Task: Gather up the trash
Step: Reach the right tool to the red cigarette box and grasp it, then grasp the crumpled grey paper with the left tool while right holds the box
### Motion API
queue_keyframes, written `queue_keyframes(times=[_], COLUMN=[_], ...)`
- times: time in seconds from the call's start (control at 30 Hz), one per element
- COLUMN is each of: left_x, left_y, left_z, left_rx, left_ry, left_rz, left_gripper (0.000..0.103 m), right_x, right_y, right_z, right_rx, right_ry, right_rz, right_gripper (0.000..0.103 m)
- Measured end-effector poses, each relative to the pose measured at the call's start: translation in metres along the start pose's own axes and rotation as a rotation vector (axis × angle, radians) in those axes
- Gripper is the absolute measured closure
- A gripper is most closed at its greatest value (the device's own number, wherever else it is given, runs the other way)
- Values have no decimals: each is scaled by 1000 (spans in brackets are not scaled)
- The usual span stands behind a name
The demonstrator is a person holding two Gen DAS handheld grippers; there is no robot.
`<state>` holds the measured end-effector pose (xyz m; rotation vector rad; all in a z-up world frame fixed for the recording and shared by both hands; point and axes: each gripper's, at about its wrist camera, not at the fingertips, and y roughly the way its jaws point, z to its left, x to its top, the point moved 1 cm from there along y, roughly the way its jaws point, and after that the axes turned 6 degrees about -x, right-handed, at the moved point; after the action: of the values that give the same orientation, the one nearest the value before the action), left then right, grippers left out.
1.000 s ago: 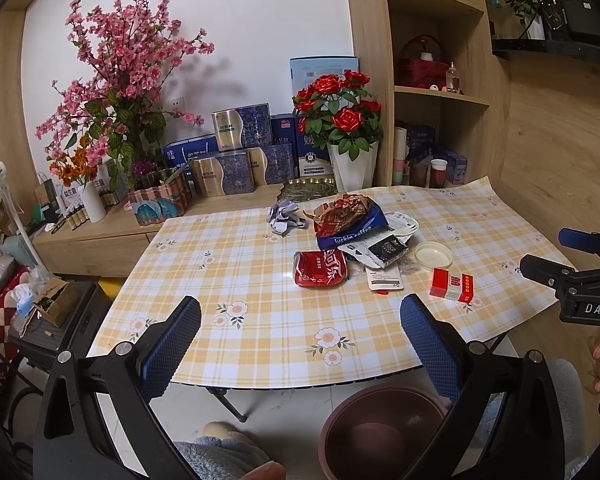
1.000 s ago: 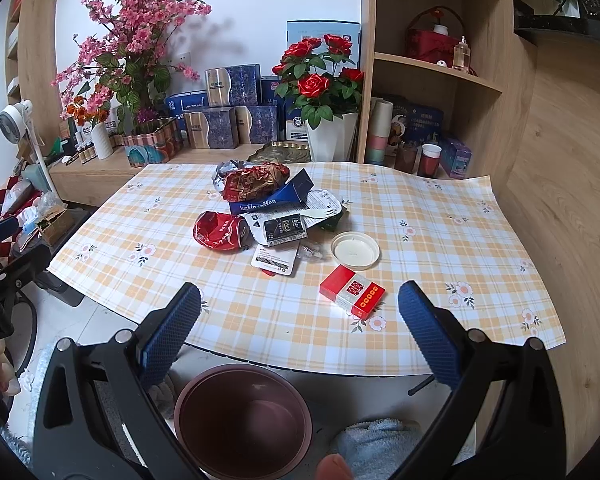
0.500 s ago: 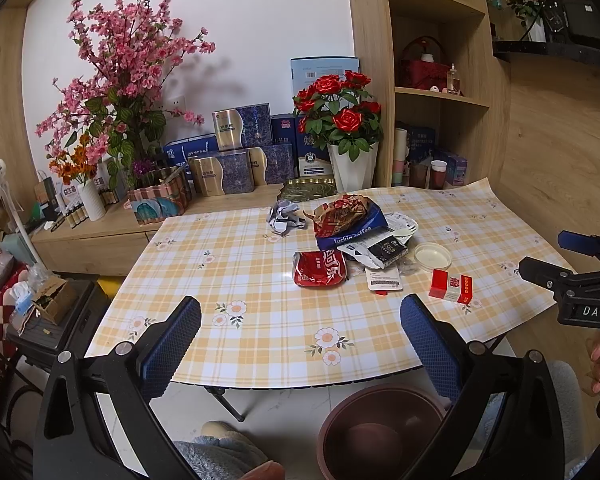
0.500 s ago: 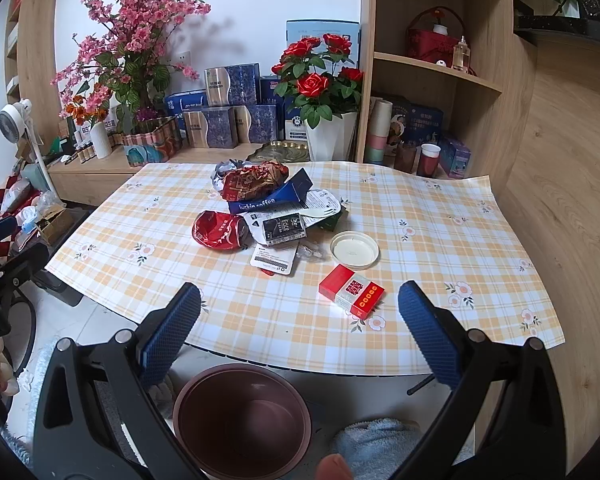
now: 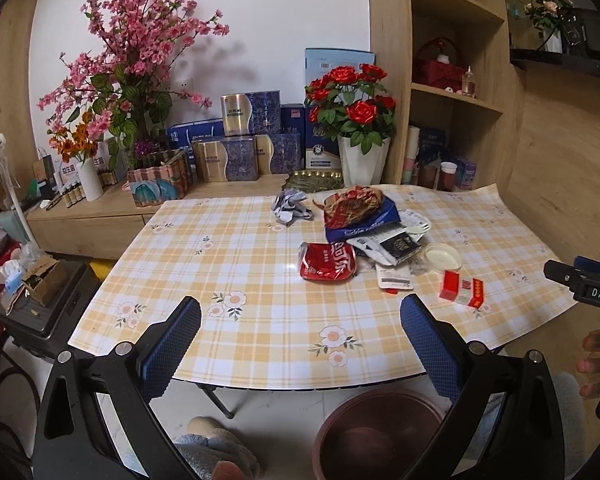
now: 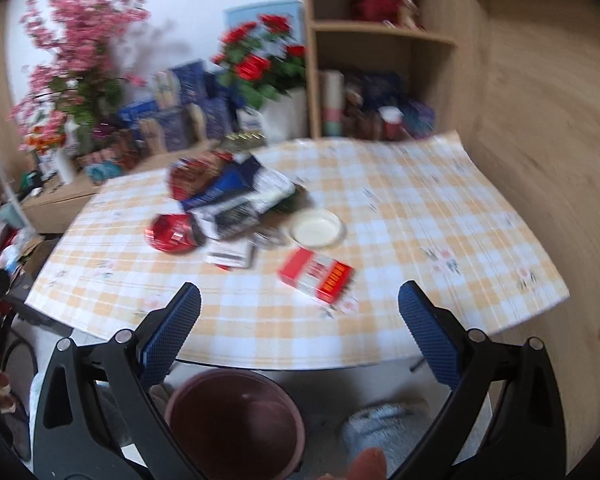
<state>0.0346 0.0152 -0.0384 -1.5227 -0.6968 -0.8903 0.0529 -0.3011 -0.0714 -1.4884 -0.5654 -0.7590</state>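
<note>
The checked worktop (image 5: 240, 280) carries a heap of trash: a blue bag (image 5: 362, 226) near the middle, a crushed red can (image 5: 327, 261) beside it and a red packet (image 6: 316, 275) nearer the front edge. A brown bin (image 6: 234, 420) stands on the floor below. The left gripper (image 5: 300, 344) and right gripper (image 6: 299, 340) both have fingers spread, empty.

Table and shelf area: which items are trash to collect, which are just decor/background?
Job:
- crushed red can
- red-and-white carton
- brown wrapper
- blue coffee bag
- crumpled paper
- round white lid
- brown bin, on the floor

Background:
- red roses in white vase
- pink blossom plant
- blue gift boxes
- shelf unit
</note>
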Motion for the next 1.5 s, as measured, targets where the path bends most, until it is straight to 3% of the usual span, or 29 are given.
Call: queue_keyframes(times=[0.23,0.5,0.63,0.93,1.0,1.17,1.4,1.5], left_x=[-14,-21,-23,-22,-23,-28,-28,-19], left_y=[31,63,76,99,105,122,154,169], left_z=[17,45,57,68,68,72,83,91], left_rx=[8,14,40,15,2,-63,-125,-141], left_ry=[-17,-103,-114,-152,-153,-208,-320,-358], left_rz=[47,103,106,111,124,168,221,228], left_gripper=[5,5,5,5,5,6,6,6], right_x=[-19,-9,-1,-2,-3,-6,15,26], right_y=[71,163,208,260,260,252,225,227], right_z=[-20,11,22,30,30,31,28,23], right_rx=[-34,-116,-157,-283,-271,-173,-66,-22], right_ry=[130,111,184,219,184,87,-39,-47], right_rz=[165,239,250,333,317,276,42,14], right_gripper=[6,6,6,5,10,12,12,12])
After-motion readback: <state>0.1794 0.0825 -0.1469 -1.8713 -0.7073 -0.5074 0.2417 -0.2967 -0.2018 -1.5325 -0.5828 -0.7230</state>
